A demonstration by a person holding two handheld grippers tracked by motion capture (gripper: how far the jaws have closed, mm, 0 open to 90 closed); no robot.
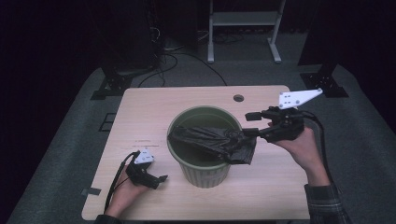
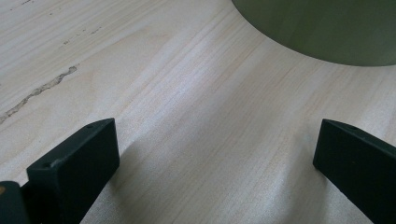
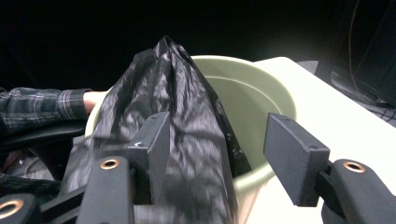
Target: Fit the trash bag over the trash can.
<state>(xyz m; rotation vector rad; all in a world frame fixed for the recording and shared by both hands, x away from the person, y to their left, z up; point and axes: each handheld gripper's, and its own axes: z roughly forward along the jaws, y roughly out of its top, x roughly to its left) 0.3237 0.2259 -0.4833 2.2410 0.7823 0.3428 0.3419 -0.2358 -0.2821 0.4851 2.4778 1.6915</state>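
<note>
The right gripper (image 3: 217,158) has its 2 black jaws parted to about a medium gap. A fold of the black plastic bin bag (image 3: 187,140) lies between them, against the jaw at the left of the right gripper view, while the other jaw stands clear of it — the pads are not pressing on the plastic. In the high view this gripper (image 1: 251,124) sits at the right side of the bin, jaws pointing toward it, the grey three-cornered plate (image 1: 299,97) sticking up behind and the person's right hand (image 1: 301,144) under it, a plaid sleeve (image 1: 327,205) at the wrist.

The bag (image 1: 215,142) lies crumpled across the mouth of the green waste bin (image 1: 198,175), part of it inside and part draped over the right rim, hanging down the outer wall. The bin is ribbed, round and upright near the middle of the light wooden table (image 1: 140,107).

The left gripper (image 2: 215,154) has its jaws wide apart with bare tabletop between them, holding 0 things; the bin's lower wall (image 2: 322,32) curves across the far side of its view. From above, this gripper (image 1: 161,178) rests on the table near its front-left edge, a little apart from the bin, in the person's left hand (image 1: 126,189).
</note>
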